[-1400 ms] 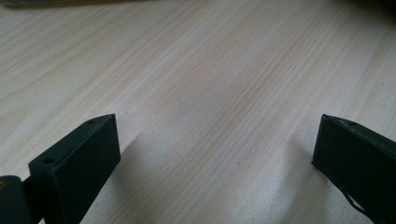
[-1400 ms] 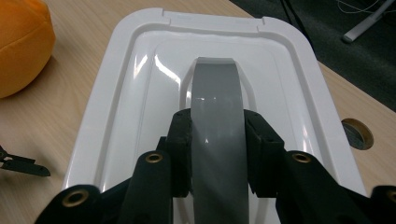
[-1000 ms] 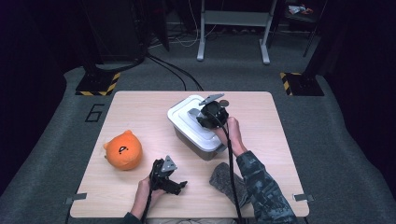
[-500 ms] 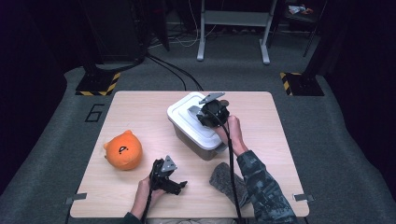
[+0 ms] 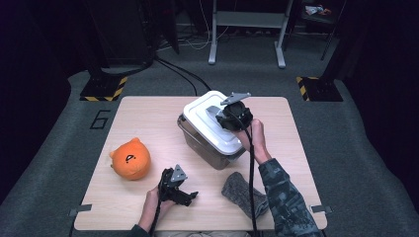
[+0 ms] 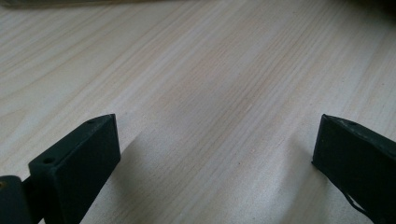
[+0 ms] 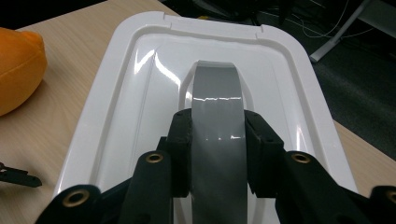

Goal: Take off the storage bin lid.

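Note:
A clear plastic box (image 5: 210,154) stands at the middle of the table under a white lid (image 5: 202,121). The lid (image 7: 135,93) has a grey arched handle (image 7: 217,102) at its centre. My right gripper (image 7: 218,135) is shut on that handle, one pad on each side. From above, the right gripper (image 5: 230,117) sits over the lid's right part, and the lid looks slightly tilted. Near the front edge my left gripper (image 5: 184,195) rests low on the wood. Its jaws are wide apart, with only bare wood between the left gripper (image 6: 215,140) fingers.
An orange plush toy (image 5: 131,158) lies left of the box, also at the upper left edge as the plush (image 7: 16,70). A grey cloth (image 5: 241,190) lies at the front right by the person's sleeve. The wooden table (image 5: 148,118) has bare room at the back left.
My right gripper has risen a little with the lid handle in its grip, and the lid came up with it. The left gripper has stayed in place.

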`<state>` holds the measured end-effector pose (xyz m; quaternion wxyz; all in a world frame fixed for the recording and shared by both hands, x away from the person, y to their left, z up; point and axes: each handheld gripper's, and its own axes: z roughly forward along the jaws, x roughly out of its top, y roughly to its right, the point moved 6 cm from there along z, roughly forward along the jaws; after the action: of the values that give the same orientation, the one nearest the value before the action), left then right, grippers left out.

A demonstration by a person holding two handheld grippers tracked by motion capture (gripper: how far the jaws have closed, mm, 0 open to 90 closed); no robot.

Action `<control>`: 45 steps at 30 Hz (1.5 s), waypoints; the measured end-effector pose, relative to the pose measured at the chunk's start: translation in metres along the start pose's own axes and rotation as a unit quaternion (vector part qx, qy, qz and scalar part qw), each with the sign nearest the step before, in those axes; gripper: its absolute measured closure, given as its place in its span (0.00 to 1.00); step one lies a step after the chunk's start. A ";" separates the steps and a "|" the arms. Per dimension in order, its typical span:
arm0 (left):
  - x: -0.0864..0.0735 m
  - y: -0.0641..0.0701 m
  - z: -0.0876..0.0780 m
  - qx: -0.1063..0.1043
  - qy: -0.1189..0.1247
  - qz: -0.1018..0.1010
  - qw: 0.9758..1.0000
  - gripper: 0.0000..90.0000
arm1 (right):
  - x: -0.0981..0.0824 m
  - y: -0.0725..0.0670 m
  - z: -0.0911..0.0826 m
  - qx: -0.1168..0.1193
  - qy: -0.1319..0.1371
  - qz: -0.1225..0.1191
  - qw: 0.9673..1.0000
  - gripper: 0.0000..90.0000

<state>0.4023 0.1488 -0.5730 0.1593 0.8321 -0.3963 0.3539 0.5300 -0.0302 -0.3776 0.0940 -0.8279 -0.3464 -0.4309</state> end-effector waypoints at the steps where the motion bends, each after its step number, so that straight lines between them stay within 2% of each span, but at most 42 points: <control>1: 0.000 0.000 0.000 0.000 0.000 0.000 1.000 0.00 | 0.000 0.001 -0.001 -0.001 0.001 0.001 1.000 0.74; 13: 0.000 0.000 0.000 0.001 -0.002 0.000 1.000 0.00 | -0.004 0.024 -0.021 -0.025 0.006 0.002 1.000 0.74; 14: 0.000 0.000 0.000 0.001 -0.001 -0.002 1.000 0.00 | -0.004 0.028 -0.025 -0.029 0.007 0.011 0.999 0.74; 27: 0.000 0.000 0.000 0.001 -0.002 -0.002 1.000 0.00 | -0.013 0.056 -0.043 -0.061 0.012 0.031 0.998 0.74; 30: 0.000 0.000 0.000 -0.003 -0.002 -0.001 1.000 0.00 | -0.017 0.063 -0.046 -0.070 0.011 0.044 0.996 0.74; 45: 0.000 0.000 0.000 -0.004 -0.003 -0.001 1.000 0.00 | -0.038 0.098 -0.057 -0.121 0.008 0.075 0.990 0.74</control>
<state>0.4019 0.1489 -0.5728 0.1621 0.8328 -0.3970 0.3500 0.5427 -0.1478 -0.3584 0.0278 -0.8537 -0.2278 -0.4676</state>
